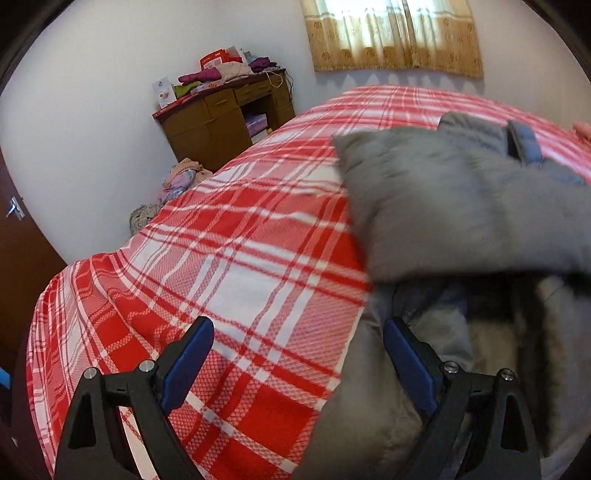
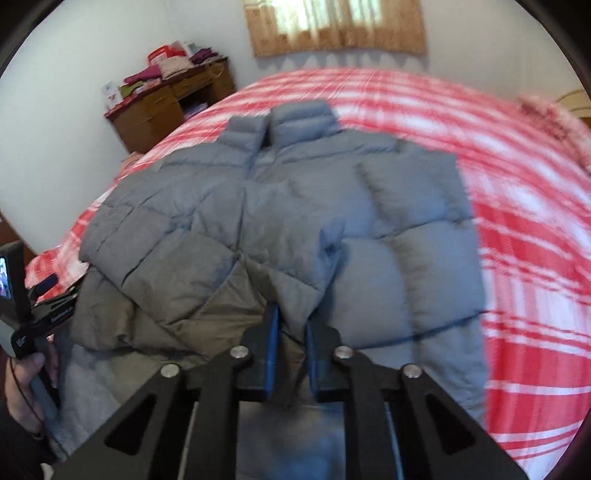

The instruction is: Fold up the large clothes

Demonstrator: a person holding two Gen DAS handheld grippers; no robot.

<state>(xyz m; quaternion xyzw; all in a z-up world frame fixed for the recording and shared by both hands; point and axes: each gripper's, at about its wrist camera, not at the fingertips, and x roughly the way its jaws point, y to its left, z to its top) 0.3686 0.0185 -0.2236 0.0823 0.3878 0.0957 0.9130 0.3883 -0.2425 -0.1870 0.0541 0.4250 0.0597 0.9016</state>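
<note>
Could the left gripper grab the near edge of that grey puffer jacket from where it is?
Probably yes. The left gripper is open just above the bedspread, and the jacket edge already lies by its right finger, nothing between.

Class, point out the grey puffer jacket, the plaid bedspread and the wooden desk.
grey puffer jacket [image 2: 280, 206]: right wrist view, quilted chest panel.
plaid bedspread [image 1: 221, 266]: left wrist view, bare middle.
wooden desk [image 1: 207, 122]: left wrist view, cabinet front.

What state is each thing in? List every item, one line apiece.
grey puffer jacket: partly folded on the bed, sleeves laid across its front.
left gripper: open, holding nothing, over the jacket's edge.
right gripper: shut on a fold of the jacket.
plaid bedspread: spread flat.
curtain: drawn across the window.
wooden desk: piled with folded clothes.
</note>
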